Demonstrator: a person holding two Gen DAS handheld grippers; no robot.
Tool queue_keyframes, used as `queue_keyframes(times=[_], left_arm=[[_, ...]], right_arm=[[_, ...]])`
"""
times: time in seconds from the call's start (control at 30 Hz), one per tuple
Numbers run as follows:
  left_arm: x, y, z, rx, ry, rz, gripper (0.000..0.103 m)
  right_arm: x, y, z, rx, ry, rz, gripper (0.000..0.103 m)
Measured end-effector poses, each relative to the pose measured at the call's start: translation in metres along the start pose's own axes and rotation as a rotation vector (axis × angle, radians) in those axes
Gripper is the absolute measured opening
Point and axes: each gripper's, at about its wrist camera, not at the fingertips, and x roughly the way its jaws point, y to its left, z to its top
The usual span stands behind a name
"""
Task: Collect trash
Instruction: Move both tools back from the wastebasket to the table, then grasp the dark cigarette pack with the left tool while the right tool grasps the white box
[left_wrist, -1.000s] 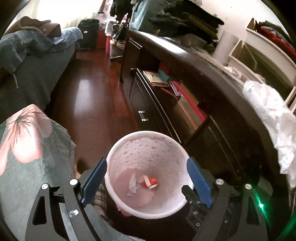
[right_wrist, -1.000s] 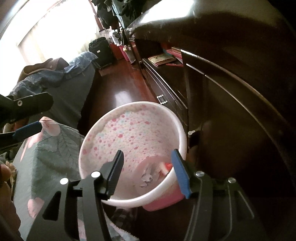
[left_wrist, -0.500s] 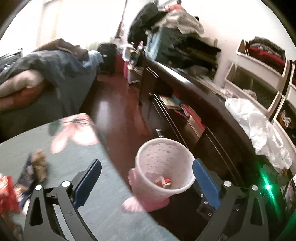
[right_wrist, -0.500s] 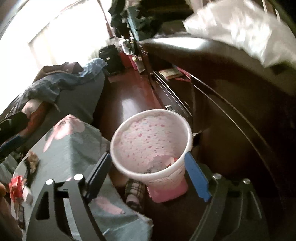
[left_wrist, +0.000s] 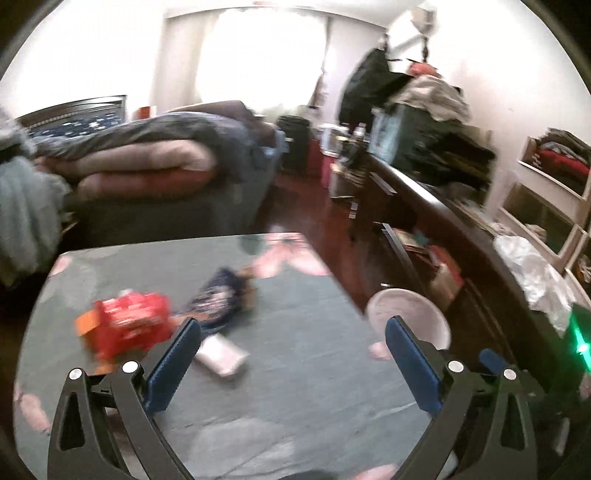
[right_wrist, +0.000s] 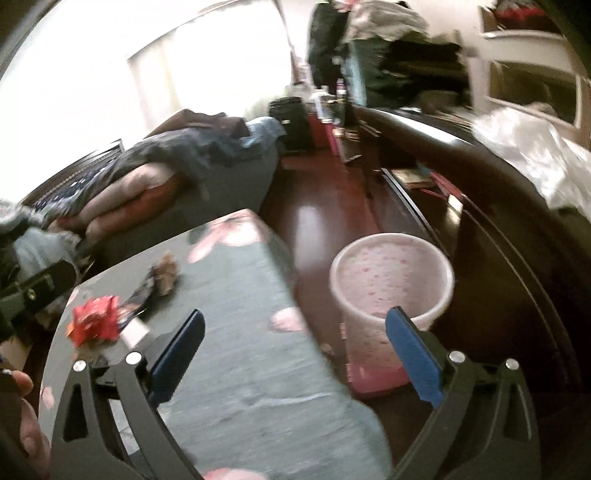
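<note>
A pink speckled waste bin (right_wrist: 391, 280) stands on the dark floor beside the table; it also shows in the left wrist view (left_wrist: 410, 314). On the grey-green flowered tablecloth (left_wrist: 295, 332) lie a red wrapper (left_wrist: 129, 325), a dark blue wrapper (left_wrist: 218, 299) and a small pale packet (left_wrist: 221, 356). The red wrapper also shows in the right wrist view (right_wrist: 94, 321). My left gripper (left_wrist: 291, 328) is open and empty above the table. My right gripper (right_wrist: 295, 321) is open and empty over the table's right edge, left of the bin.
A dark long dresser (left_wrist: 461, 236) runs along the right, with a white plastic bag (left_wrist: 532, 273) on top. A bed with piled bedding (left_wrist: 147, 162) lies beyond the table. The left gripper's body (right_wrist: 33, 291) shows at the left in the right wrist view.
Both grippers have risen and swung left, away from the bin and over the table. The wrappers on the cloth have come into view. Both stay open.
</note>
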Motion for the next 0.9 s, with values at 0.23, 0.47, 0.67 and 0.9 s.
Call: queue_keyframes(times=[0.23,0.47,0.67,0.9], left_arm=[[-0.034,0.073,-0.026,-0.098,-0.011,0.133,0.099],[-0.057,0.135,-0.052,-0.187,0.008,0.225,0.099],[-0.05,0.16,-0.071,-0.234,0.074,0.234,0.099],[-0.005,0.155,-0.081,-0.226,0.162,0.19,0.099]], right_arm=[[-0.004,0.058,-0.011,-0.091,0.026,0.057,0.099],[-0.003,0.105,-0.027,-0.175,0.065,0.09,0.099],[0.004,0.124,-0.043,-0.218,0.095,0.095,0.099],[0.024,0.136,-0.052,-0.25,0.144,0.083,0.099]])
